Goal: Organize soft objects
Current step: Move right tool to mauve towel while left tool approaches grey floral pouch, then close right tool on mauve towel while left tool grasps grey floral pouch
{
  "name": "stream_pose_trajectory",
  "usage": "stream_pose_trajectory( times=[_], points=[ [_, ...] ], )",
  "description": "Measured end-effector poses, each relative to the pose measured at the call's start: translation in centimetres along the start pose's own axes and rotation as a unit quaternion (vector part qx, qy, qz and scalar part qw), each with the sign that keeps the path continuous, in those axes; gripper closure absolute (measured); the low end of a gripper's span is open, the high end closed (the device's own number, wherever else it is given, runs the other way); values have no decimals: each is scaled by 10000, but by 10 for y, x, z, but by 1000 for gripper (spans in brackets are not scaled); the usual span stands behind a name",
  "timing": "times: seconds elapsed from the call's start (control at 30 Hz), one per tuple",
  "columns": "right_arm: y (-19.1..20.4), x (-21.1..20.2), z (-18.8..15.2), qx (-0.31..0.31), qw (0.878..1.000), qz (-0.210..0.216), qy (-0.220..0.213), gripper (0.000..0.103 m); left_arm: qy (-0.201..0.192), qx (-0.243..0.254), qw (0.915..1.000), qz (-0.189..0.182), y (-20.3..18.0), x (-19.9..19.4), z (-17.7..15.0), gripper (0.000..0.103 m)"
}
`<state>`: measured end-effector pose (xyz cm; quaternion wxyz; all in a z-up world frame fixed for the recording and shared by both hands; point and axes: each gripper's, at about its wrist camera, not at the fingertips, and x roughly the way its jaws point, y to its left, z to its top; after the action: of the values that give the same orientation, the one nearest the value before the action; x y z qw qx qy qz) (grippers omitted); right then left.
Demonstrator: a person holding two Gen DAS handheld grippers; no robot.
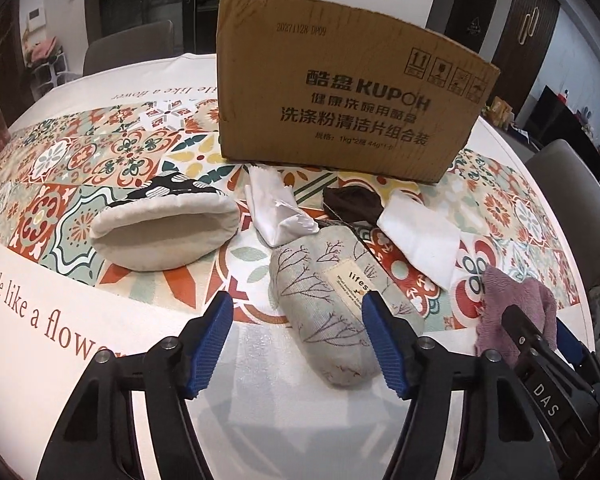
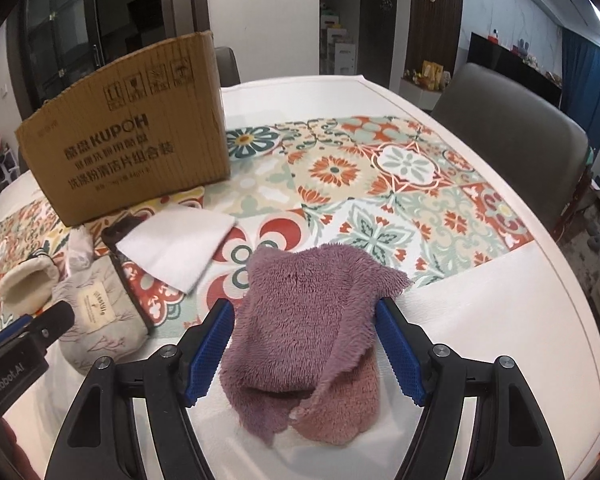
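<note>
My left gripper [image 1: 298, 344] is open; a grey pouch with a branch print [image 1: 324, 312] lies between its blue pads, not gripped. My right gripper [image 2: 306, 350] is open around a purple fluffy towel [image 2: 300, 328] lying on the table. The towel also shows in the left wrist view [image 1: 516, 312]. A cream fabric bag with a black patterned outside [image 1: 168, 228] lies open to the left. A white folded cloth [image 1: 420, 240], a white crumpled bag [image 1: 280, 208] and a dark brown item [image 1: 352, 200] lie in front of a cardboard box [image 1: 340, 96].
The round table carries a patterned tile-print cloth [image 2: 400, 184]. The cardboard box [image 2: 132, 136] stands upright at the back. Grey chairs stand at the far side [image 1: 128, 48] and at the right [image 2: 512, 128]. The table edge curves close on the right [image 2: 580, 320].
</note>
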<state>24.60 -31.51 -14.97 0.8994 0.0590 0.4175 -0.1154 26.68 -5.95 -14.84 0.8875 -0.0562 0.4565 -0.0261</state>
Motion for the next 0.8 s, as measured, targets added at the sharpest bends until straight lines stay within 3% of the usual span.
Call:
stream_pose_trajectory(
  times=[0.2,0.4,0.67,0.8],
  points=[
    [1,8,0,-32,10000,-52,39,30,305,-104,9995,-35,2,16,-1,46],
    [3,13,-2,-72,9999,-58,141,31,325,-66,9994,-78,0,21,0,58],
    [2,16,-2,-103,9994,19,319,61,383,-11,9988,-294,-2,22,0,78],
    [5,13,-2,-157,9993,140,303,71,339,80,9987,-362,-1,19,0,87]
  ],
)
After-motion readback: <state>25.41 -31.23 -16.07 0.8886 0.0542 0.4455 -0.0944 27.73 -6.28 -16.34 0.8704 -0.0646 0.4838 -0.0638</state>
